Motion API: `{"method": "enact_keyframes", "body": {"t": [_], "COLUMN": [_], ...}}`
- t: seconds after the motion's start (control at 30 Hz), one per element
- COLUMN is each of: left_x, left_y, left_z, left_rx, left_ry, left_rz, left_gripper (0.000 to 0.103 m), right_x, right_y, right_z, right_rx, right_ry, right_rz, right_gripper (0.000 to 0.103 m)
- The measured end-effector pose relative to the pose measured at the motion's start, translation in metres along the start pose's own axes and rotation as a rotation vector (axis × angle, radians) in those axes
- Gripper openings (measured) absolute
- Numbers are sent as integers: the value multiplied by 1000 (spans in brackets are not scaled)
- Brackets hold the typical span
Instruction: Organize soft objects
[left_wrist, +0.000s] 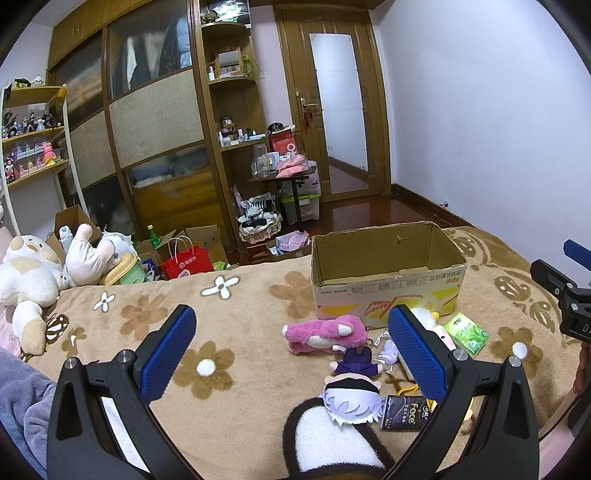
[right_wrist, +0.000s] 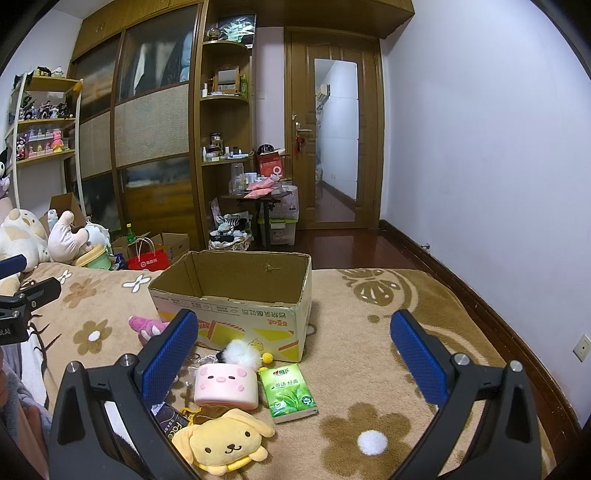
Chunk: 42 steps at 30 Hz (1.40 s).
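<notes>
An open cardboard box (left_wrist: 384, 275) (right_wrist: 236, 295) stands on the flowered blanket. In front of it lie a pink plush (left_wrist: 325, 332) (right_wrist: 146, 326), a small doll with pale purple hair (left_wrist: 352, 397), a yellow dog plush (right_wrist: 225, 441), a pink pig toy (right_wrist: 226, 384), a white pom-pom (right_wrist: 240, 352), a green tissue pack (left_wrist: 467, 332) (right_wrist: 288, 391) and a black tissue pack (left_wrist: 406, 411). My left gripper (left_wrist: 291, 354) hovers open over the plush pile. My right gripper (right_wrist: 295, 356) is open above the pig toy and green pack, holding nothing.
Big plush toys (left_wrist: 26, 280) lie at the blanket's left end. Beyond the bed are a red paper bag (left_wrist: 186, 260), cardboard boxes, a wardrobe (left_wrist: 155, 122), a small cluttered table (left_wrist: 284, 175) and a door (left_wrist: 332, 107). The right gripper's body (left_wrist: 565, 291) shows at the left view's right edge.
</notes>
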<state>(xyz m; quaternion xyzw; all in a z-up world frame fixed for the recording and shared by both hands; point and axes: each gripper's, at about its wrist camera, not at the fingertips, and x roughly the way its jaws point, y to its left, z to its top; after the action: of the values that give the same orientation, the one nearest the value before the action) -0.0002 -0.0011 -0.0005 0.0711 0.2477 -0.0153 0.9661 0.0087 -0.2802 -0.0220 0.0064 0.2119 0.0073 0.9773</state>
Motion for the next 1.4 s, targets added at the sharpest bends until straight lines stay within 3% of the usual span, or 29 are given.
{"method": "enact_keyframes", "body": {"t": [0.6, 0.8, 1.0, 1.2, 1.4], "left_x": [3, 14, 21, 48, 87], "left_y": [-2, 2, -1, -9, -14], "left_z": [3, -2, -3, -1, -10], "left_rx": [4, 30, 38, 23, 0], "left_ry": [8, 54, 78, 175, 354], "left_rz": [0, -18, -57, -96, -156], "left_gripper": [102, 102, 102, 102, 102], "right_x": [0, 1, 2, 13, 41], "right_y": [-2, 3, 7, 9, 16], "right_z": [0, -3, -3, -6, -17], "right_rx": [2, -8, 22, 65, 75], "right_ry": [-1, -8, 34, 112, 253], "right_rz": [-1, 1, 59, 102, 137], "right_gripper": [103, 103, 103, 103, 103]}}
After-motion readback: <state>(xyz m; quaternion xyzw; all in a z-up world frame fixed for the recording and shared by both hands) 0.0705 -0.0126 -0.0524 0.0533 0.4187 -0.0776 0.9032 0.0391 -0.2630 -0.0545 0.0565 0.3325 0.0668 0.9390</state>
